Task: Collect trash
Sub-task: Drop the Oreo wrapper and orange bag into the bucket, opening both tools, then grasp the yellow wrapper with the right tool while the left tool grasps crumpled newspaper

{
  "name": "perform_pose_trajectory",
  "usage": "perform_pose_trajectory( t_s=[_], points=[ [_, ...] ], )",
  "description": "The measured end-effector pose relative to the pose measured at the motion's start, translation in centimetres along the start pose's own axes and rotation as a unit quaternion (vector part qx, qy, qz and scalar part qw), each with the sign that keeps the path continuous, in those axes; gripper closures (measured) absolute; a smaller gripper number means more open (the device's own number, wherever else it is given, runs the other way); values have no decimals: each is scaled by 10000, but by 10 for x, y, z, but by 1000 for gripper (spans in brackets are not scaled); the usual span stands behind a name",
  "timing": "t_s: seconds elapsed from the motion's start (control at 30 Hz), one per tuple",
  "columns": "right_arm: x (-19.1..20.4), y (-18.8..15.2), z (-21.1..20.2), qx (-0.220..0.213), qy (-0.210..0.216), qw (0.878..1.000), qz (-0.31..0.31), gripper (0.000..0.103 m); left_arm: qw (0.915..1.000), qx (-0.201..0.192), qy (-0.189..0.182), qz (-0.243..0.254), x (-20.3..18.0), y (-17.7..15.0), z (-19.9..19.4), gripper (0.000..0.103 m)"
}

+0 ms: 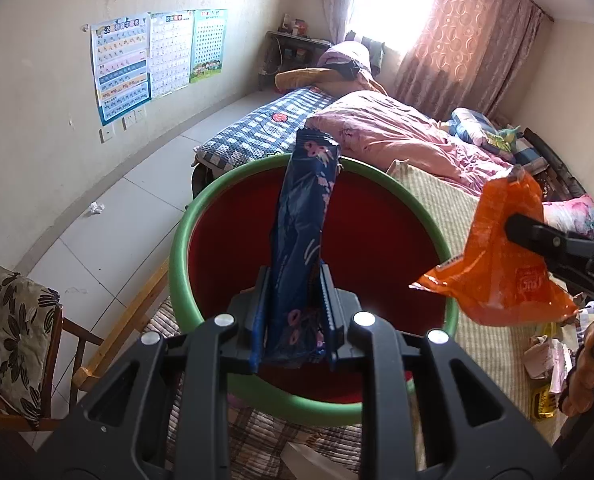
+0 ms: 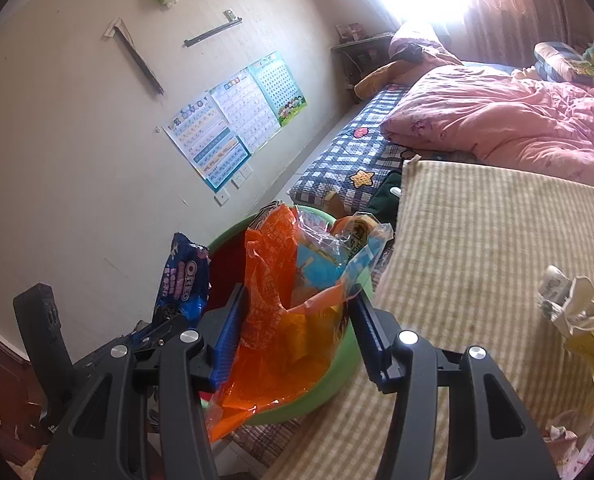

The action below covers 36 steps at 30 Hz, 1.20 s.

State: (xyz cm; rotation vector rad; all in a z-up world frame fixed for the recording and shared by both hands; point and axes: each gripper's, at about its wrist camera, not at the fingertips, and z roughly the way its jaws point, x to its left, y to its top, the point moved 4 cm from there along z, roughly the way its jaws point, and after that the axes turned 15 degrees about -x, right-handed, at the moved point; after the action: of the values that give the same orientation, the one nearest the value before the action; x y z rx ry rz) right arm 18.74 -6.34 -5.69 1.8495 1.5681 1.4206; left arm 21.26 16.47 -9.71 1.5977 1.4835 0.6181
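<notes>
My left gripper (image 1: 295, 294) is shut on a dark blue Oreo wrapper (image 1: 303, 236) and holds it upright over a green basin (image 1: 185, 236) with a red inside. My right gripper (image 2: 297, 310) is shut on an orange plastic snack bag (image 2: 273, 300) with clear and blue film, held over the same green basin (image 2: 337, 364). The orange bag (image 1: 497, 264) and the right gripper's finger show at the right of the left wrist view. The Oreo wrapper (image 2: 183, 280) shows at the left of the right wrist view.
The basin sits at the edge of a bed with a beige striped mat (image 2: 477, 264), a pink quilt (image 2: 517, 120) and a checked blanket (image 1: 257, 132). More crumpled wrappers (image 2: 577, 312) lie on the mat at right. A cushioned wooden chair (image 1: 17, 340) stands at left. A paper ball (image 1: 96, 208) lies on the floor.
</notes>
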Motion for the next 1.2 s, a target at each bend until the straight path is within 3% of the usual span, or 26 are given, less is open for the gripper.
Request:
perform_pose_trajectory(
  t_s=[0.37,0.4,0.47,0.5,0.8,1.2],
  points=[
    [9,-5,22,193,-32,9997,-119,48,9997,156,-63,172,5,-1,15,78],
    [10,-5,24,212,-23,9997,-128,46,9997,137,-17,188,6,0,16,75],
    [11,-3,24,193,-7,9997,-140,43,9999,39,54,112,9,2,15,48],
    [11,-2,23,180,3,9997,-150,43,9999,-33,85,44,10,3,13,45],
    [0,4,-7,-68,-46,9999,-151,39,9998,-176,124,-18,-2,6,3,43],
    [-63,0,-97,-458,-603,9971,-36,37,9986,-120,-368,367,-88,-10,-11,41]
  ],
)
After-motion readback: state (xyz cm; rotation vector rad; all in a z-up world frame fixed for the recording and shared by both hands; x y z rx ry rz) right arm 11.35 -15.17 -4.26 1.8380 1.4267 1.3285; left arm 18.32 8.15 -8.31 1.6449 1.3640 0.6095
